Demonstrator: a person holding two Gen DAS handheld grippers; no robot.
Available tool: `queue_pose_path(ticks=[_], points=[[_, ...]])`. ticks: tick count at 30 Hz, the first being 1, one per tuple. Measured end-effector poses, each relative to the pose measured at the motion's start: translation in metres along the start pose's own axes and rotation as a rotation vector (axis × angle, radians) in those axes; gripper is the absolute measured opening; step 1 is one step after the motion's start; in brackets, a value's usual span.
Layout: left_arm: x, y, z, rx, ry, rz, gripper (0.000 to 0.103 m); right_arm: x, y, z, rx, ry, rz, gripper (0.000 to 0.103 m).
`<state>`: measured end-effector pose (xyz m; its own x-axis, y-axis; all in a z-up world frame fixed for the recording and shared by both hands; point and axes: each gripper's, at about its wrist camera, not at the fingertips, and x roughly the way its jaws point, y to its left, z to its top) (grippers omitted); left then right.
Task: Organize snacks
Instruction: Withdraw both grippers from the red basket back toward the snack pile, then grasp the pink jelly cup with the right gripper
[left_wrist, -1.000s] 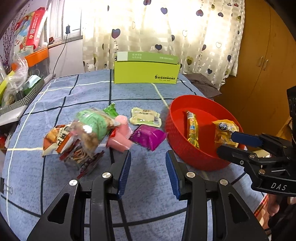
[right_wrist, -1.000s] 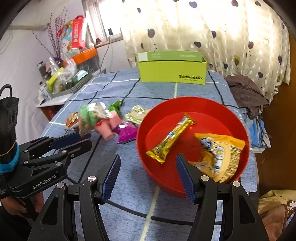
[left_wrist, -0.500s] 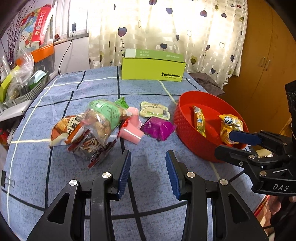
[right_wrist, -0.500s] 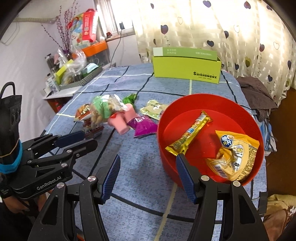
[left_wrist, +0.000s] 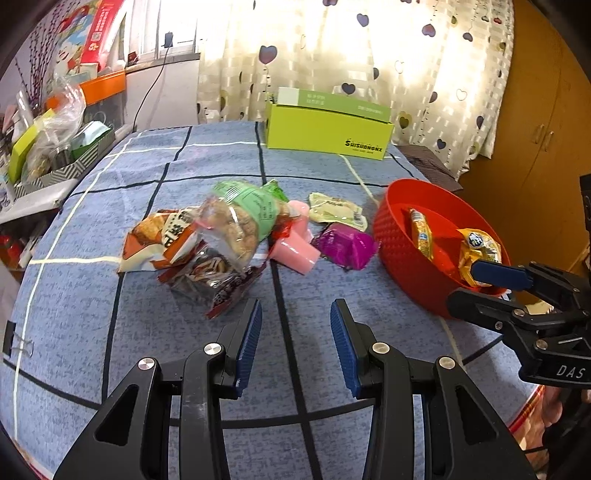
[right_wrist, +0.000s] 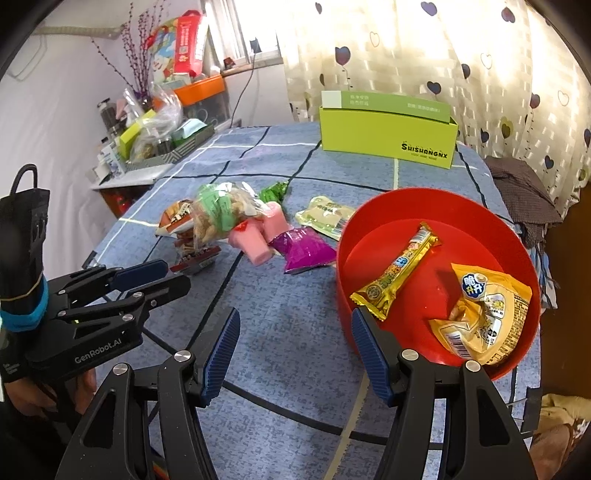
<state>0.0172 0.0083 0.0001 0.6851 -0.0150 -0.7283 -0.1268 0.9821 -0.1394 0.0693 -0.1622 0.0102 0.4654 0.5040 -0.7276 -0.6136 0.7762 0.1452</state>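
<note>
**Both grippers back off from the bowl**

Left gripper (left_wrist: 295, 339): fingers apart, empty, now facing the snack pile (left_wrist: 229, 236) on the counter (left_wrist: 155, 332) rather than the bowl (left_wrist: 402, 258). Right gripper (right_wrist: 291, 354): fingers apart, empty, pulled back from the bowl, where a bar (right_wrist: 397, 271) and a yellow bag (right_wrist: 484, 314) lie. The pile likely comes next.

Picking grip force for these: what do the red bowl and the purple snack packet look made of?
The round red bowl looks like rigid moulded plastic: glossy inside, diamond-textured outer wall. The purple snack packet appears to be thin shiny plastic film, creased and puffy, so probably soft and crushable.
</note>
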Motion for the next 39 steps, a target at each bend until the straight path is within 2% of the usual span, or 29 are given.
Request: queue_pose_path(ticks=[23,39], points=[[0.000,0.024,0.001,-0.040,0.002,0.022,0.040,0.013,0.014,0.009,-0.047,0.015,0.027,0.062],[-0.003,0.076,0.014,-0.139,-0.027,0.067,0.040,0.035,0.021,0.029,-0.044,0.014,0.059,0.062]])
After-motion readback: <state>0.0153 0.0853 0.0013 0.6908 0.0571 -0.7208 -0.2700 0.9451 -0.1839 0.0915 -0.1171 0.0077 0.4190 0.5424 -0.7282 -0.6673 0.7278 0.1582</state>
